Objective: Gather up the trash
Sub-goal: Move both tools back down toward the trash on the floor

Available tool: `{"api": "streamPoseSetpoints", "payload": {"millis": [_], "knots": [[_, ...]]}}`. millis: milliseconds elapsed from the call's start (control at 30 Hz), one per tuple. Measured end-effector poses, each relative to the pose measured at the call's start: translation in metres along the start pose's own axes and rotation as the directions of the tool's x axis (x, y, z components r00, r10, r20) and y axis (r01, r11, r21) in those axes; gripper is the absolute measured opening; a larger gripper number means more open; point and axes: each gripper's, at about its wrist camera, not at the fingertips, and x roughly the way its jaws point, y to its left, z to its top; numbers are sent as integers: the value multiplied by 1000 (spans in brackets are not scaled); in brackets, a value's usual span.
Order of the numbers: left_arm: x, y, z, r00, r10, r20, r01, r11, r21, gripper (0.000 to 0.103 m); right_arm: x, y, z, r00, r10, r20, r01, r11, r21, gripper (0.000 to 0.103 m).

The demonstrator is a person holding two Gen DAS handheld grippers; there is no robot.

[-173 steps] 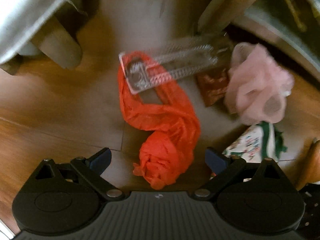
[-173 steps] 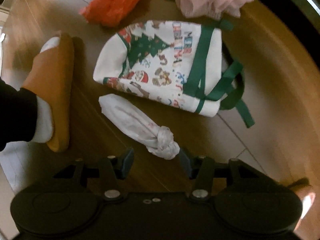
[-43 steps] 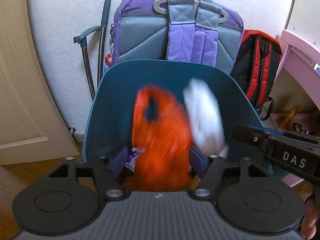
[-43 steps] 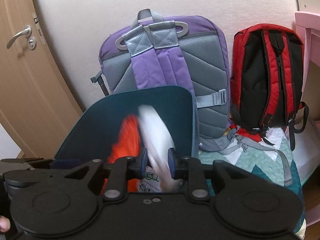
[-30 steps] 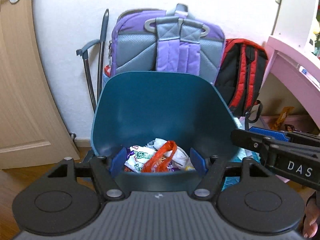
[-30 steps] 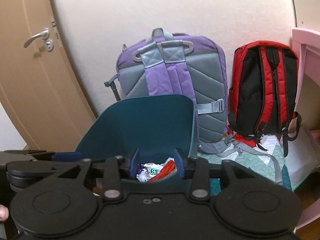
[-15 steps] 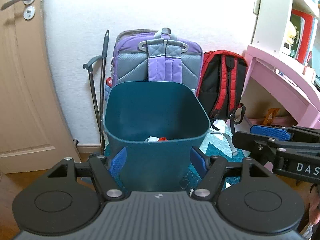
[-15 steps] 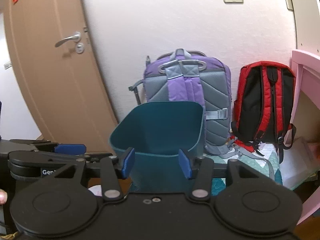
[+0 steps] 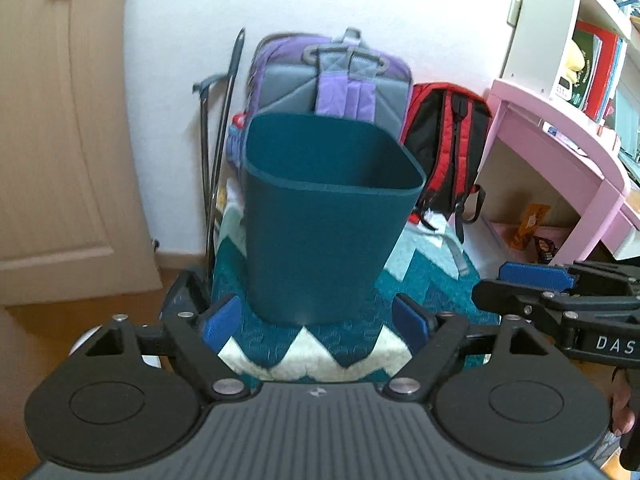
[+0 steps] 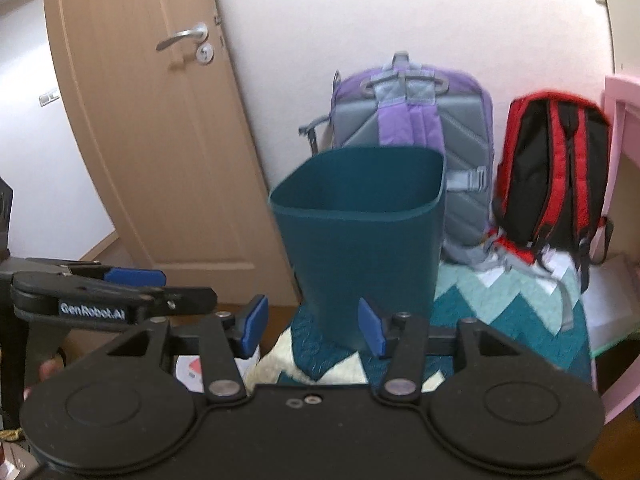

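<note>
The teal bin [image 9: 320, 240] stands upright on the zigzag quilt [image 9: 312, 344], long axis vertical, open mouth up. It is plain dark teal, squarish with rounded corners, narrowing toward its base; its inside is hidden from here. Just behind the bin a purple backpack [image 9: 340, 72] leans on the wall, a red backpack [image 9: 444, 148] beside that. The left tool [image 9: 316, 322] and right tool [image 10: 312, 318] hover in front of the bin, each spread wide with nothing between its blue pads.
</note>
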Motion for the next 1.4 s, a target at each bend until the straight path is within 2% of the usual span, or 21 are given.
{"api": "streamPoseSetpoints", "payload": {"millis": [100,167,233,367,467,633,833,967,1100,1233,1333,1400], "knots": [[3,12,-20,1000,10,-7,-10,1000,-13,83,11,0,-22,999,13,-35,-12,1000,17,51],[9,21,-33,1000,11,-21,-12,1000,-23,94,21,-1,-37,998,12,-62,-11,1000,15,51],[16,30,-46,999,18,-32,-19,999,-39,99,31,-1,-53,996,10,-92,-9,1000,9,52],[37,50,-68,998,18,-64,-23,997,-74,99,56,-7,-82,990,12,-140,-5,999,49,52],[62,69,-84,993,12,-119,-25,993,-111,99,80,-11,-106,983,23,-180,-11,998,64,52],[116,97,-117,976,38,-213,-65,990,-123,99,130,-21,-151,952,6,-307,22,996,88,52],[189,114,-164,937,32,-348,-68,993,-92,99,203,-47,-215,849,9,-529,98,980,175,52],[237,115,-192,902,25,-432,-47,998,-42,99,243,-62,-266,783,34,-621,156,956,249,52],[279,113,-215,876,25,-482,-19,1000,17,99,276,-70,-315,717,56,-695,207,935,289,52],[320,111,-239,848,14,-530,13,999,47,99,307,-74,-357,650,62,-757,239,930,280,52],[347,106,-256,836,9,-548,41,996,79,99,326,-80,-386,609,90,-788,267,912,310,52],[363,103,-265,831,-4,-556,70,993,98,99,335,-86,-405,584,131,-801,300,882,363,52]]}}
